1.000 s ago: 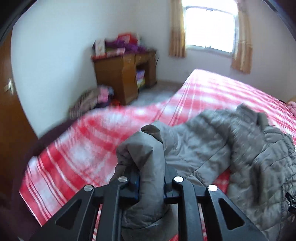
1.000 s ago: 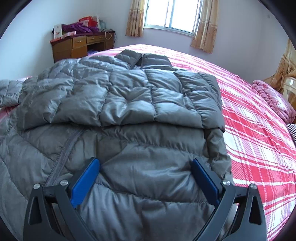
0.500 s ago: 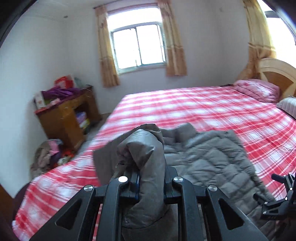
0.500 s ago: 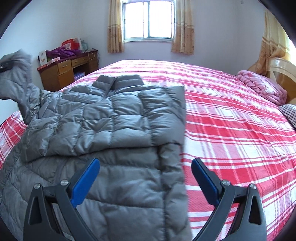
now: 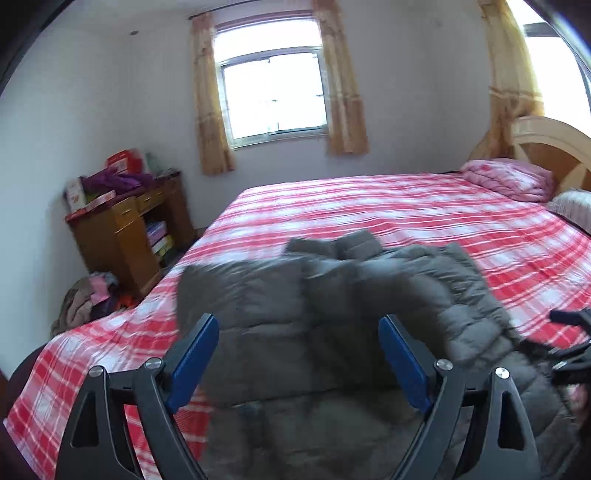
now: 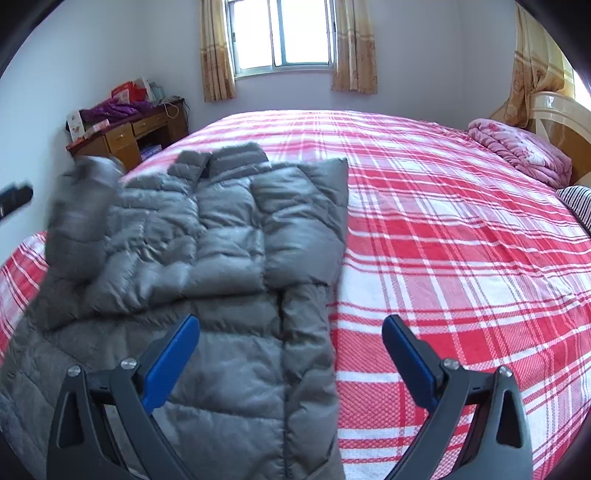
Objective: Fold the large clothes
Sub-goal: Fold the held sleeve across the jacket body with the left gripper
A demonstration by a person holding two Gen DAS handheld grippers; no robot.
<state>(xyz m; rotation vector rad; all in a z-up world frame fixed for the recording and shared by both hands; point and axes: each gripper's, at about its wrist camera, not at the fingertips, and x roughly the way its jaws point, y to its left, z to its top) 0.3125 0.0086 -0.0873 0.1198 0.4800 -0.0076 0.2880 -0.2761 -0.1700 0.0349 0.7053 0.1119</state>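
Note:
A grey quilted puffer jacket [image 6: 229, 236] lies on the red-and-white checked bed [image 6: 443, 229], collar toward the window and one side folded over its front. My left gripper [image 5: 295, 325] hovers above the jacket [image 5: 280, 317]; its jaws are opening and nothing is pressed between the blue pads. The sleeve [image 6: 81, 214] it held shows as a grey blur over the jacket's left shoulder. My right gripper [image 6: 291, 325] stands open above the jacket's right edge, holding nothing. Its black frame [image 5: 569, 354] shows at the right edge of the left wrist view.
A wooden desk [image 5: 125, 236] piled with boxes and purple cloth stands at the left wall, clothes [image 5: 88, 299] heaped on the floor beside it. A pink folded quilt [image 6: 521, 151] and a striped pillow [image 6: 576, 203] lie by the headboard. A curtained window [image 6: 280, 33] is behind.
My left gripper swung right over the jacket with the sleeve, then opened and let it go; the sleeve is dropping onto the jacket. The right gripper drew back toward the jacket's right edge, still open.

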